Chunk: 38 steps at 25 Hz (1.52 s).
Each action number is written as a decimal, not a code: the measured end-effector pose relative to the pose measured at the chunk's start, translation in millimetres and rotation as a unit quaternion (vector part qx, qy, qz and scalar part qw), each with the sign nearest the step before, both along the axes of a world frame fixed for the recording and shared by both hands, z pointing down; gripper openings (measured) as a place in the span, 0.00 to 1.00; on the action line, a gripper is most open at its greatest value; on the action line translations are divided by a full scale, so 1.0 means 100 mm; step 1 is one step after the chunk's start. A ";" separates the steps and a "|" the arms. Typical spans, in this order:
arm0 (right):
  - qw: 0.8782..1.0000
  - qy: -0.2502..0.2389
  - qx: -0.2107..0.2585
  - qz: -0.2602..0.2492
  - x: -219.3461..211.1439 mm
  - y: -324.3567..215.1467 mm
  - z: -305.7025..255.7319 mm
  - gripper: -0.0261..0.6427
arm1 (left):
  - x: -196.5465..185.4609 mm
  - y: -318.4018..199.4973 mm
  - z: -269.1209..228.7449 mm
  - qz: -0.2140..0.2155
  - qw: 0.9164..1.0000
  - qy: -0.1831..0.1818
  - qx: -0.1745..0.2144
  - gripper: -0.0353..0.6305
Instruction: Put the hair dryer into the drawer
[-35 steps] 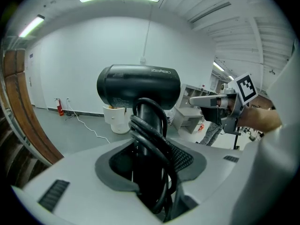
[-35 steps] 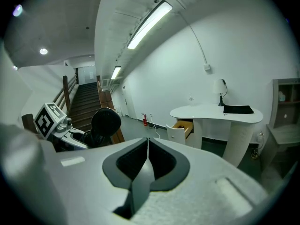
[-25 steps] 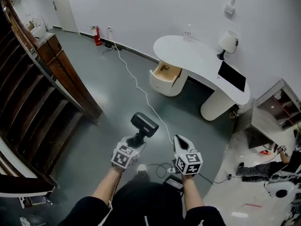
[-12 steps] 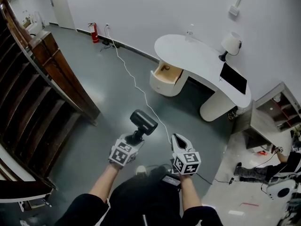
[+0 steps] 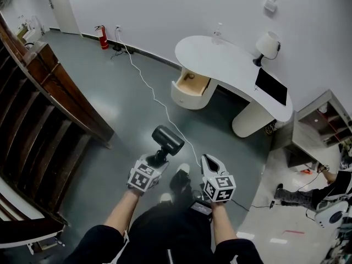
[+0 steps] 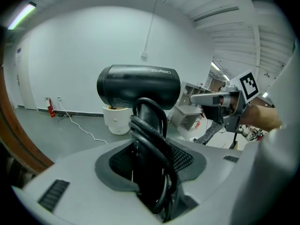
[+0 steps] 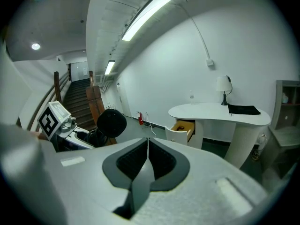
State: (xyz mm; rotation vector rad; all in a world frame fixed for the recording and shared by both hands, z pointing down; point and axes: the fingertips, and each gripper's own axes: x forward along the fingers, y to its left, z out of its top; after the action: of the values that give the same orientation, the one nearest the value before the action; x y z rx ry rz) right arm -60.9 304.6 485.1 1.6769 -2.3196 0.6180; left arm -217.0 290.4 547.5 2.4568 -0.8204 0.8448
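While left gripper (image 5: 157, 159) pinches hair dryer (image 5: 168, 141), right gripper (image 5: 208, 161) jaws together; drawer (image 5: 192, 83) interior indistinct.

Black hair dryer (image 5: 168, 139), white desk (image 5: 231, 70)

So the white curved counter (image 5: 225, 65) has a lamp (image 5: 267, 45) and a flat black pad (image 5: 270, 87) at its right end, plus a small clear bottle (image 5: 218, 33) by the wall. Its drawer (image 5: 192, 84) is hanging open underneath. The grey floor (image 5: 121, 120) has a white cable (image 5: 153, 99) snaking across it, and a fire extinguisher (image 5: 101, 37) stands by the wall.
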 end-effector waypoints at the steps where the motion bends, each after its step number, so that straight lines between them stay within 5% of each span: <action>1: 1.000 0.000 0.000 0.000 0.01 -0.04 0.01 0.05 | 0.02 -0.03 0.00 0.001 1.000 -0.001 0.000 0.34; 15: 1.000 -0.015 -0.012 -0.011 0.13 -0.88 0.14 0.05 | 0.16 -0.71 0.13 -0.004 1.000 -0.015 -0.018 0.34; 38: 0.999 -0.032 -0.022 -0.023 0.91 -2.41 0.11 0.05 | 0.93 -2.01 0.17 -0.020 0.998 -0.032 -0.040 0.34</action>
State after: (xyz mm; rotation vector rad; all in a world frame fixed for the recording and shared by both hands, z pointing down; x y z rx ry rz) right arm 29.8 63.8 496.3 1.6033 -2.3639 0.7183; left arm -124.1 89.9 564.3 2.3466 -0.8404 0.9285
